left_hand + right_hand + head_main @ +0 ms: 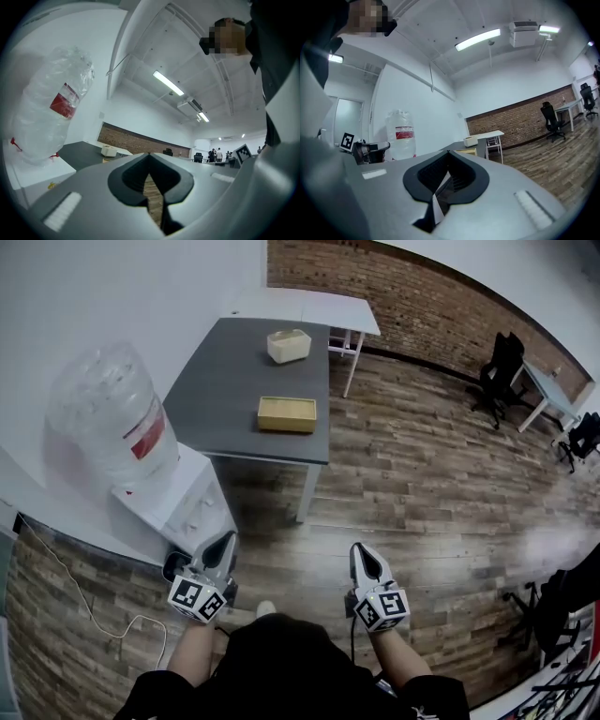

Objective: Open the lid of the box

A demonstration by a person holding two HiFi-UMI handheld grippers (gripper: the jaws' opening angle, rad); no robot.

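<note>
Left gripper (223, 542), red-labelled bottle (112, 418)

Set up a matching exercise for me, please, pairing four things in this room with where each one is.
Things:
1. white box
2. tan box
3. water bottle
4. black chair

Places:
A. on top of the dispenser, at the left
B. far part of the grey table
C. near the brick wall, at the right
D. near edge of the grey table

Pairs: 1-B, 2-D, 3-A, 4-C
</note>
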